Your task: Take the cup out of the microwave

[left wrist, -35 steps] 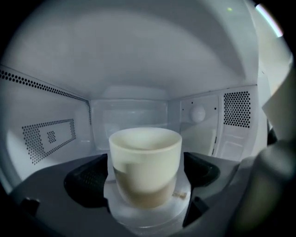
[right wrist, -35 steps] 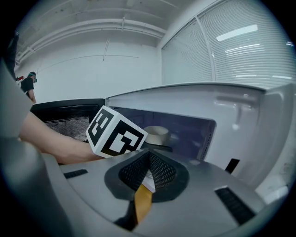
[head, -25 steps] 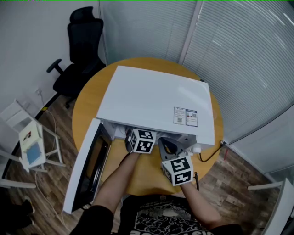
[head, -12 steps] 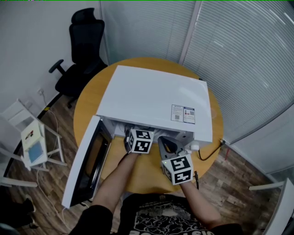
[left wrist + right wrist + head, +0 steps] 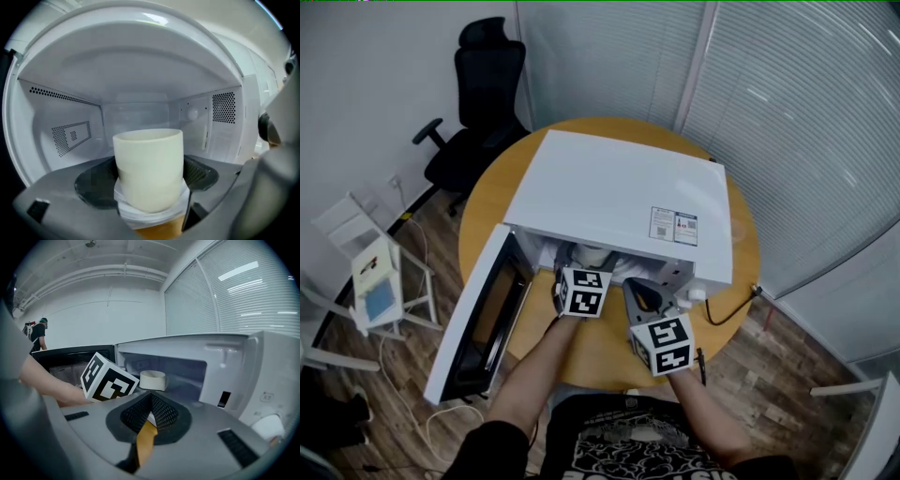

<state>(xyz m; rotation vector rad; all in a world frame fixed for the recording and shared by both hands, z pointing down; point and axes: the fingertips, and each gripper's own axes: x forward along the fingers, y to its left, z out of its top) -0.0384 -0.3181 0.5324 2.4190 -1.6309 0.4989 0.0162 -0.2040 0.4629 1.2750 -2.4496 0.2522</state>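
Clamping the cream cup (image 5: 149, 168) by its sides, the left gripper (image 5: 579, 272) is reaching into the open mouth of the white microwave (image 5: 619, 202), and both pads are pressing on the cup wall. Cup is standing upright at the very front of the cavity, just under the roof edge, with the perforated side walls behind it. Can't tell whether its base is resting on the cavity floor or hanging clear of it. Right gripper (image 5: 150, 404) is hovering just outside the opening, to the right of the left one, jaws clenched tip to tip with nothing in them, pointing at the cavity. Door (image 5: 483, 319) is hanging wide open on the left. Microwave is sitting on a round wooden table (image 5: 487, 202). Black office chair (image 5: 478, 103) is standing beyond the table, by the wall.
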